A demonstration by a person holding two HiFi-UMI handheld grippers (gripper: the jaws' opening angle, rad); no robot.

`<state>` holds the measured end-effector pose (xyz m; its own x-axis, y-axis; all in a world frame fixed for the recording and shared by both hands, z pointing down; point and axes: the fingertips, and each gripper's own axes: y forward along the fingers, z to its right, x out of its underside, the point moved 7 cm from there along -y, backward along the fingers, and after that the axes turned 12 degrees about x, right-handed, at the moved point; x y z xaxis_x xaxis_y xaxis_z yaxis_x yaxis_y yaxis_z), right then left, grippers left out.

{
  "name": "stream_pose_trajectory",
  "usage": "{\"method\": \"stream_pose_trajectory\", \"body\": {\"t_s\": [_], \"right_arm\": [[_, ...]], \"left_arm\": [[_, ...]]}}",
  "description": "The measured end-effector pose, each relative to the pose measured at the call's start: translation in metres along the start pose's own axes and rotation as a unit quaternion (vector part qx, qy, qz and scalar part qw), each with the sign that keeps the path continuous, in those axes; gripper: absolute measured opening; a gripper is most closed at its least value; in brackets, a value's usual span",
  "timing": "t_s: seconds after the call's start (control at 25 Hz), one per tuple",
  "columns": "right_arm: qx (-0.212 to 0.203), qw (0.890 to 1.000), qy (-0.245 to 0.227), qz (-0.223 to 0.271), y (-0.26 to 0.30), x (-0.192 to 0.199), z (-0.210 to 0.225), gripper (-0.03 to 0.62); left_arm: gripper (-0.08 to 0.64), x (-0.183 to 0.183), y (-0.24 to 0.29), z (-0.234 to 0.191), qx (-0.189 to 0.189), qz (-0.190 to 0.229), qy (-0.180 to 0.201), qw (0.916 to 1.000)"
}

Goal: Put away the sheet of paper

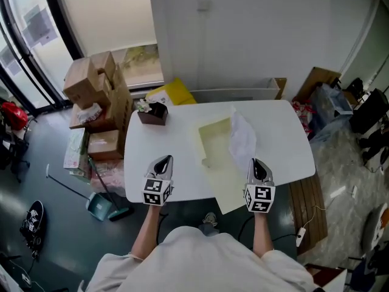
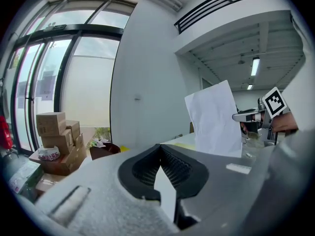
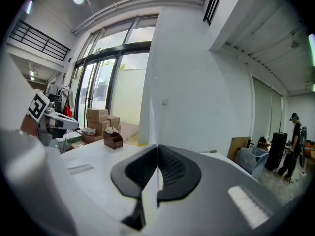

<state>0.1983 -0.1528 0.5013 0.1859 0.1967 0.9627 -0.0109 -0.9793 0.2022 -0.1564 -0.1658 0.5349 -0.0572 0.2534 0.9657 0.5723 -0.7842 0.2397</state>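
Note:
The white sheet of paper [image 1: 242,137] stands upright over the table, its lower edge pinched in my right gripper [image 1: 258,164], which is shut on it. In the right gripper view the sheet shows edge-on as a thin line [image 3: 150,112] rising from the closed jaws [image 3: 156,173]. The left gripper view shows the sheet [image 2: 215,119] face-on. A pale yellow folder [image 1: 214,154] lies open on the white table [image 1: 164,145], just left of the sheet, and overhangs the front edge. My left gripper [image 1: 163,163] hovers at the table's front left, jaws [image 2: 165,181] together, holding nothing.
A brown box [image 1: 152,112] with tissues stands at the table's back left corner. Cardboard boxes [image 1: 97,96] are stacked on the floor to the left, with a dustpan and broom [image 1: 100,204] nearer. A wooden bench [image 1: 307,205] sits right of the table.

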Motion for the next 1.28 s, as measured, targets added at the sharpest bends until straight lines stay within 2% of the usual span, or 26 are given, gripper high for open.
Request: {"method": "stream_pose_trajectory", "body": {"t_s": [0.44,0.68,0.88,1.28], "right_arm": [[-0.07,0.997,0.009,0.023,0.072,-0.014,0.015,0.002],[-0.086,0.996,0.02,0.026,0.087,-0.013,0.015,0.002],[-0.086,0.996,0.024,0.022,0.083,-0.007,0.01,0.002],[-0.051,0.999,0.018,0.004,0.06,-0.005,-0.016,0.002]], "left_arm": [[0.005,-0.007,0.033,0.003,-0.065,-0.009,-0.011,0.9978],[0.005,-0.008,0.035,0.003,-0.079,-0.02,-0.008,0.9966],[0.005,-0.001,0.04,0.002,-0.072,-0.026,-0.008,0.997],[0.005,0.016,0.049,-0.013,-0.013,-0.029,-0.023,0.9992]]}}
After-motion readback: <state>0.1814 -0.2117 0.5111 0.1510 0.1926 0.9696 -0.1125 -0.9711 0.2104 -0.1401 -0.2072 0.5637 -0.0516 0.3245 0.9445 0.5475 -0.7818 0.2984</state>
